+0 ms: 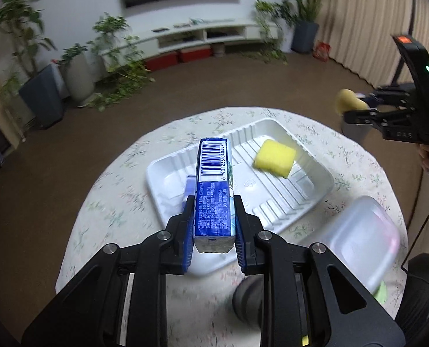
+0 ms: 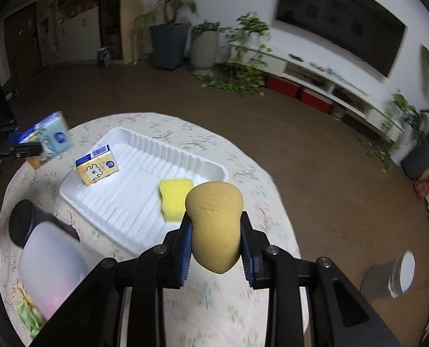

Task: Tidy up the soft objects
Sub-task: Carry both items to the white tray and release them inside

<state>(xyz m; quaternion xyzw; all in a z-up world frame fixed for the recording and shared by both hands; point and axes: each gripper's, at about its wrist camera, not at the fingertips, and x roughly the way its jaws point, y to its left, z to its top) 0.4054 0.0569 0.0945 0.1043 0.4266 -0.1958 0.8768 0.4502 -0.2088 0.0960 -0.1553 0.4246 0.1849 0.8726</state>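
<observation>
My left gripper [image 1: 214, 211] is shut on a blue tissue pack [image 1: 213, 179] with a barcode, held above the near left part of the white ribbed tray [image 1: 275, 202]. A yellow sponge [image 1: 275, 157] lies in the tray's right half. A small yellow tissue pack [image 2: 97, 169] stands in the tray's left corner. My right gripper [image 2: 216, 221] is shut on a tan rounded sponge [image 2: 214, 199], in the air above the table beside the tray's right end. Each gripper shows in the other's view: the right gripper [image 1: 356, 110] and the left gripper [image 2: 38, 149].
The round table [image 1: 122, 196] has a floral cloth. A translucent lidded box [image 2: 52, 263] and a dark cylinder [image 2: 23, 219] stand near the front edge, with something green [image 2: 29, 315] below the box. A can [image 2: 394, 274] stands on the floor. Potted plants line the far wall.
</observation>
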